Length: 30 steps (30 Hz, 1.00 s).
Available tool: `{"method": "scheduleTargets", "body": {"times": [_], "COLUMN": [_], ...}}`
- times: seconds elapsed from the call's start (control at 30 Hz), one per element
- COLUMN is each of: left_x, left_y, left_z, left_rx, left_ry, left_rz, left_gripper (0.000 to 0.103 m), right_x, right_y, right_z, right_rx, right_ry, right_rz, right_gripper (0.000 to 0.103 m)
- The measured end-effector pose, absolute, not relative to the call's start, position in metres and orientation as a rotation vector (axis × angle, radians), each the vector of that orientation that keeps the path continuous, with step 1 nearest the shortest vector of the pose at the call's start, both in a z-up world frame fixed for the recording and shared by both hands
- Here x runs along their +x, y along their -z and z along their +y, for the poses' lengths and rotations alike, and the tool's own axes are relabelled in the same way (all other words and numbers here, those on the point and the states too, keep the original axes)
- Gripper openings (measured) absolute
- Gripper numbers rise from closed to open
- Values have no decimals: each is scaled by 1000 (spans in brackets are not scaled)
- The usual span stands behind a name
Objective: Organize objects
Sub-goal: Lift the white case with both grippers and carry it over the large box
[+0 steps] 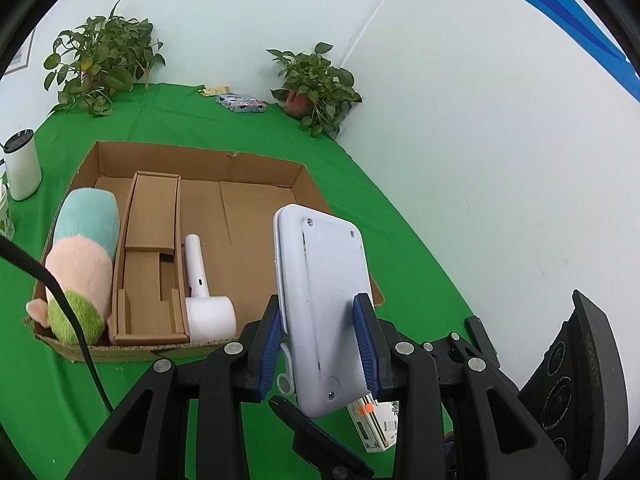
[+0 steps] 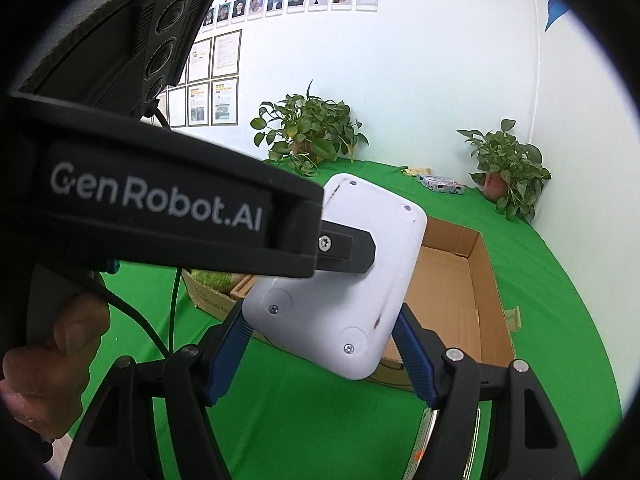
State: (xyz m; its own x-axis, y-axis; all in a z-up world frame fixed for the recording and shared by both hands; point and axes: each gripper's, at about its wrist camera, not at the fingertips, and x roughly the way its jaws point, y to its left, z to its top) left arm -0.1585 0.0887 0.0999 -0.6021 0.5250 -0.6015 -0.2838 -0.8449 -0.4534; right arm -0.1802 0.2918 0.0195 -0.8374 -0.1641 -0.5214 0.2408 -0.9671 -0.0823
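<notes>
Gripper housing (image 2: pixel 160 200), left of the right wrist frame: white lettering "GenRobot.AI" on black.
Camera lens ring (image 1: pixel 560 404), lower right of the left wrist frame: small print, not legible.
Wall notices (image 2: pixel 216 80), upper left of the right wrist frame: text too small to read.
Small carton (image 1: pixel 376 424), lower centre of the left wrist frame: print unreadable.
</notes>
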Motion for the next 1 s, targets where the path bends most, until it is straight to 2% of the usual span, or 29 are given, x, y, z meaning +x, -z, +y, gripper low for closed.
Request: {"method": "scheduleTargets", "body": {"times": [0.53, 1.0], "left_x": [-237, -297], "left_y": [-109, -69], "left_z": [88, 82], "left_rx": [-1071, -1186], "left_ry": [-2371, -2311], "left_rz": [-422, -486], "left_gripper": [32, 32], "right_x": [-209, -254], "right_y": [-30, -14], "right_z": [286, 294], "right_rx": [829, 969], "right_ry": [2831, 2783], "right_rz": [228, 221], "right_gripper": [69, 69]}}
